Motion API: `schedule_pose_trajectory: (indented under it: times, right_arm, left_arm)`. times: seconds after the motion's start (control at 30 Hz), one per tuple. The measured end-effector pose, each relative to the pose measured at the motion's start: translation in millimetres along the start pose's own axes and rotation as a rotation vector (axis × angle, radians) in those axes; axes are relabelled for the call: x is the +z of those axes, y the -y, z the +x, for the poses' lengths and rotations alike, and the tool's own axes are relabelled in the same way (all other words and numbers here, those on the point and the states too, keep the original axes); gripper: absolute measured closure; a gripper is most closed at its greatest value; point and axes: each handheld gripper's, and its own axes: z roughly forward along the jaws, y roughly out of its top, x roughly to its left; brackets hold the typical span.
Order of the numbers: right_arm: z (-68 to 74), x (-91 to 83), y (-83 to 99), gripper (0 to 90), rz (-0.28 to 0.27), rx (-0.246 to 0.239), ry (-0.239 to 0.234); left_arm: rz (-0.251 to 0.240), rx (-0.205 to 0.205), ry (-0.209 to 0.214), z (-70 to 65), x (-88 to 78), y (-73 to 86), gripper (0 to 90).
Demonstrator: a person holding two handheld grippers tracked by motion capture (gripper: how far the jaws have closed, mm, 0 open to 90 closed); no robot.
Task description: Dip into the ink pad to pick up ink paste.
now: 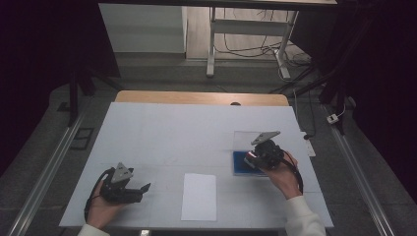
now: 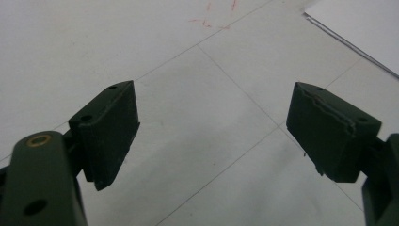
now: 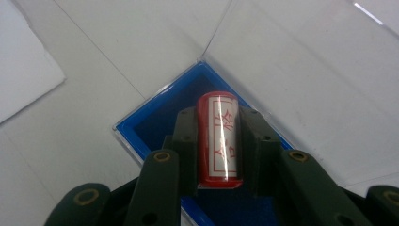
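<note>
The right tongs (image 3: 219, 141) are clenched on a red cylindrical stamp (image 3: 220, 141) with a white label, holding it over the blue ink pad (image 3: 155, 117), whose clear lid (image 3: 301, 61) lies open just beyond it. This looks like the inking step. The left tongs (image 2: 211, 132) hang released and empty over the worktop (image 1: 162, 132), well left of the ink pad. Next the stamp likely goes to the white paper sheet (image 1: 199, 196), left of and nearer than the ink pad, calling for a steady upright carry.

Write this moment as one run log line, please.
right gripper: shut on red stamp, over blue ink pad | left gripper: open, empty
</note>
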Motion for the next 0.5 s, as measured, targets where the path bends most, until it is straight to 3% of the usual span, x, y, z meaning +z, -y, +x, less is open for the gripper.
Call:
schedule_pose_trajectory:
  times: [0.5]
  right_arm:
    - [2.3, 5.9, -1.8, 69.8, 0.046, -0.007, 0.017]
  left_arm:
    - [0.004, 0.004, 0.004, -0.4, 1.0, -0.1, 17.6]
